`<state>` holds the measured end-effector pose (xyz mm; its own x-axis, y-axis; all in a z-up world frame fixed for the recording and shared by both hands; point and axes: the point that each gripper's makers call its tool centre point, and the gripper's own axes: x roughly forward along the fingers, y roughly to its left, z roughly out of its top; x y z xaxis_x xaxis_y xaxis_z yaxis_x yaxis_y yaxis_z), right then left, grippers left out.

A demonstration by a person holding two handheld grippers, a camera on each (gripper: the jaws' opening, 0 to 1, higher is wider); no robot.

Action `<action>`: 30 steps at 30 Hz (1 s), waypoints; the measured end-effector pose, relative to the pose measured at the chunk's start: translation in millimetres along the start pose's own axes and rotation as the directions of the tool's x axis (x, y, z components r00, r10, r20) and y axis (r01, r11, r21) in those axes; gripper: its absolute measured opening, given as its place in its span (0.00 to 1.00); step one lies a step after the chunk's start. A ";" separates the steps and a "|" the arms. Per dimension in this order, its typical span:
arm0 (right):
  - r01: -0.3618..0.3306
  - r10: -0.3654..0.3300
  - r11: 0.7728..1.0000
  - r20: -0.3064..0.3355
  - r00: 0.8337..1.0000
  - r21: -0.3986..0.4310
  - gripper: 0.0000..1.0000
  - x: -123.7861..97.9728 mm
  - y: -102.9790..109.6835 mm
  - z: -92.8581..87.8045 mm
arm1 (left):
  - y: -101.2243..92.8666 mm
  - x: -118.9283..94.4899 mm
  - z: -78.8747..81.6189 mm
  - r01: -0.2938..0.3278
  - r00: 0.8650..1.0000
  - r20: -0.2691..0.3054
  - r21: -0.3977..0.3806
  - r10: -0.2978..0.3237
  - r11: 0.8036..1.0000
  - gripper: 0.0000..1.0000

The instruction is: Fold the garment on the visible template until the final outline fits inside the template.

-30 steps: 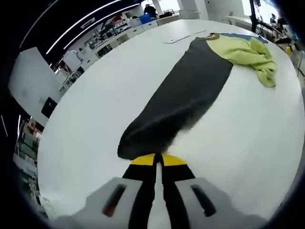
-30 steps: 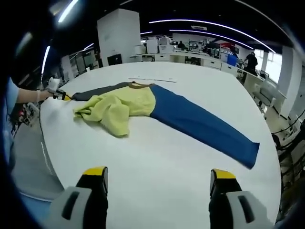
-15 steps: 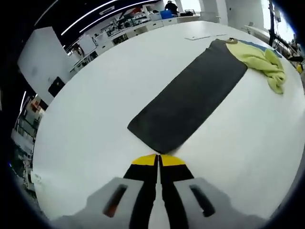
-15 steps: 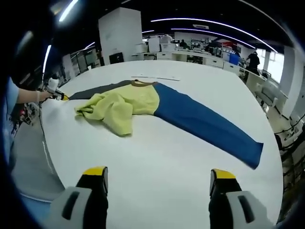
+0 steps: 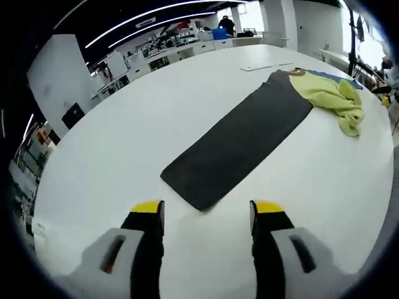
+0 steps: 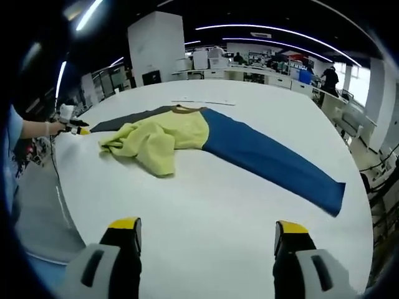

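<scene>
Garment (image 5: 240,140) flat on table (image 5: 124,143) — just beyond spread left gripper (image 5: 207,212), right gripper (image 6: 206,233) spread too

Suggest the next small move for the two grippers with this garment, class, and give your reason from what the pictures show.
Probably bring the left gripper forward and close it on the near end of the dark sleeve, ready to fold it in toward the bunched yellow body. Both grippers are open and empty, both sleeves lie stretched flat on the white table, and the blue sleeve lies well ahead of the right gripper.

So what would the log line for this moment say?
left gripper: open, off grey sleeve | right gripper: open, idle | blue sleeve: flat | yellow body: bunched
</scene>
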<state>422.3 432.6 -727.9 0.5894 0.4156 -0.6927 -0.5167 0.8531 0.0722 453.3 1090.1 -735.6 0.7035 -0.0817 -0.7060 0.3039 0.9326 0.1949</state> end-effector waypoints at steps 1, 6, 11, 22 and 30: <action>-0.003 0.003 1.000 0.001 1.000 -0.003 0.88 0.5 1.3 0.2 | -4.6 -1.8 2.1 0.011 1.000 0.011 -0.010 -0.011 1.000 0.59; -0.015 0.015 1.000 0.010 1.000 -0.004 0.88 2.0 5.0 2.0 | -25.0 -10.3 9.1 0.046 0.998 0.044 -0.025 -0.045 0.999 0.68; -0.022 0.022 1.000 0.020 1.000 -0.013 0.87 2.2 6.3 5.3 | -53.9 -23.1 20.7 0.099 0.991 0.090 -0.054 -0.094 0.994 0.67; -0.051 0.052 0.999 0.038 0.998 -0.011 0.84 6.8 14.7 9.9 | -123.1 -40.9 37.7 0.228 0.964 0.155 -0.076 -0.214 0.971 0.62; -0.073 0.075 0.996 0.029 0.997 -0.050 0.84 11.2 27.6 8.3 | -187.3 -33.9 49.5 0.372 0.921 0.168 -0.112 -0.351 0.922 0.58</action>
<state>419.7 463.4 -727.7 0.5669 0.4874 -0.6641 -0.5890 0.8035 0.0870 404.4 900.8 -714.5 0.6493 -0.4619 -0.6042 0.4699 0.8683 -0.1588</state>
